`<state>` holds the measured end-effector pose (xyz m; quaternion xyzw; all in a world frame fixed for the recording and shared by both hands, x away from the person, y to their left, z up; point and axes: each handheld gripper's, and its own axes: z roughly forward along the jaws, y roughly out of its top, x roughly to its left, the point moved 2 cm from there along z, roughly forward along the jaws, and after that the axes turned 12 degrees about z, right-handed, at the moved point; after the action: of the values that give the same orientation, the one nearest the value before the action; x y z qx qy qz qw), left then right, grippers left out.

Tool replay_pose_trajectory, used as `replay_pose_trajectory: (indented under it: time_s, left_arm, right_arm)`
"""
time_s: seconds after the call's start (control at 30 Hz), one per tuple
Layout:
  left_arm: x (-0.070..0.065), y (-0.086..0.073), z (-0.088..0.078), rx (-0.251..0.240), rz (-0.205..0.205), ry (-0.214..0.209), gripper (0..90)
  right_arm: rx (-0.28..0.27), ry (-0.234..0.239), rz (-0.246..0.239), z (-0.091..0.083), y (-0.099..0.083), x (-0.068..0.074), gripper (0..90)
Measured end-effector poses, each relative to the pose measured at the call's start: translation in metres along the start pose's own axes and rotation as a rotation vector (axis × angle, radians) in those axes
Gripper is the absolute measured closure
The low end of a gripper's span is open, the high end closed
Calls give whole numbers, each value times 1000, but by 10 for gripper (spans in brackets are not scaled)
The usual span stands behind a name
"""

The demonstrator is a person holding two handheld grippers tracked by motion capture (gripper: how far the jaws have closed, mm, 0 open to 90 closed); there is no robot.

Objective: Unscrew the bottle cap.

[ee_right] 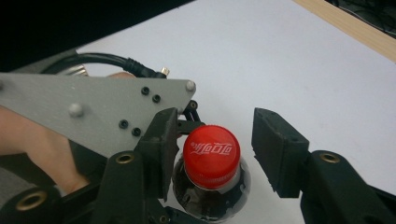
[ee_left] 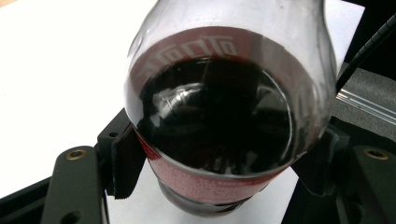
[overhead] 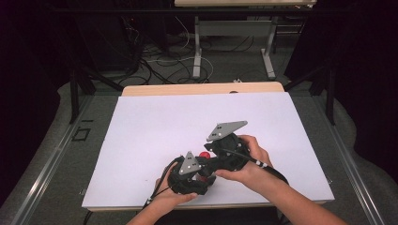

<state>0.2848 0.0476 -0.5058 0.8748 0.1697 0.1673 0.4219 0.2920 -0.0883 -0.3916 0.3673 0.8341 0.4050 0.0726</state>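
Dark cola bottle — red cap, left gripper clamping it, right gripper spread

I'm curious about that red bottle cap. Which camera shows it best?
The right gripper view: the red cap sits close up, its white lettering visible, between that gripper's open jaws. The high view shows it as a small red spot between the two grippers. The left gripper view shows the bottle's dark body instead.

Left gripper clamps cola bottle — white table.
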Motion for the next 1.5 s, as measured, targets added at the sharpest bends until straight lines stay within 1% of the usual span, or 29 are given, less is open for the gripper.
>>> replay_pose_trajectory:
  time_s: [0.1, 0.13, 0.2, 0.23, 0.3, 0.33, 0.37, 0.4, 0.43, 0.47, 0.5, 0.57, 0.6, 0.67, 0.7, 0.77, 0.8, 0.87, 0.9, 1.03, 1.17, 1.2, 1.23, 1.3, 1.37, 1.4, 1.43, 1.47, 1.5]
  left_arm:
    - [2, 0, -1, -3, -2, 6, 294]
    - [2, 0, -2, -2, 2, 11, 294]
    - [2, 0, -1, -1, -1, 4, 294]
    - [1, 0, -1, 0, 3, 5, 294]
    - [1, -1, -1, -3, 1, -14, 294]
    - [1, -1, -1, -5, 1, -24, 294]
    - [1, -1, -1, -11, 8, -31, 294]
    - [1, 0, -2, -12, 14, -29, 294]
    - [1, 0, -3, -7, 15, -52, 294]
    - [0, 1, -3, -15, 21, -58, 294]
    - [-1, 1, -3, -18, 26, -67, 294]
    - [-5, 2, -2, -29, 36, -75, 294]
    - [-5, 3, -3, -22, 53, -83, 294]
    - [-8, 3, -1, -25, 48, -105, 294]
    - [-8, 3, -1, -25, 51, -106, 294]
    - [-8, 3, -1, -24, 62, -102, 294]
    - [-7, 3, -2, -24, 60, -105, 294]
    - [-7, 3, -2, -24, 49, -106, 294]
    - [-7, 3, -2, -22, 52, -107, 294]
    - [-8, 2, -1, -18, 48, -107, 294]
    - [-7, 2, -1, -13, 49, -99, 294]
    - [-6, 2, -1, -14, 54, -90, 294]
    - [-5, 2, -1, -16, 47, -93, 294]
    - [-4, 2, -2, -14, 45, -84, 294]
    - [-3, 2, -2, -14, 42, -79, 294]
    - [-3, 1, -1, -22, 39, -60, 294]
    - [-3, 2, -2, -11, 34, -74, 294]
    - [-3, 1, -2, -8, 29, -73, 294]
    - [-2, 1, -2, -8, 31, -56, 294]
  right_arm:
    - [17, 0, 5, 1, -2, -1, 603]
    - [28, 10, 2, 1, -2, -2, 604]
    - [24, 26, -21, 2, -3, -3, 608]
    - [35, 43, -37, 2, -2, -4, 609]
    - [51, 93, -81, 2, 0, -9, 610]
    - [51, 93, -81, 2, 0, -9, 610]
    - [69, 129, -96, 2, 2, -13, 610]
    - [84, 175, -137, 2, 4, -17, 610]
    - [103, 252, -189, 1, 6, -23, 611]
    - [103, 280, -225, 1, 7, -25, 611]
    - [106, 325, -283, 1, 8, -27, 611]
    - [115, 391, -366, 1, 9, -30, 612]
    - [115, 391, -366, 1, 9, -30, 612]
    - [147, 465, -469, 0, 11, -35, 613]
    - [147, 465, -469, 0, 11, -35, 613]
    - [158, 513, -519, 1, 13, -39, 615]
    - [152, 522, -542, 1, 13, -40, 615]
    - [154, 535, -534, 2, 14, -41, 615]
    - [153, 536, -551, 2, 14, -42, 615]
    - [154, 548, -561, 3, 15, -43, 613]
    - [169, 536, -528, 4, 15, -43, 606]
    - [171, 530, -513, 4, 15, -43, 578]
    - [163, 515, -487, 4, 15, -42, 509]
    - [140, 507, -428, 0, 16, -42, 487]
    - [107, 479, -367, -5, 18, -39, 452]
    - [81, 448, -333, -8, 19, -37, 452]
    - [40, 394, -252, -12, 19, -33, 456]
    - [40, 394, -252, -12, 19, -33, 456]
    - [24, 335, -214, -13, 19, -30, 465]
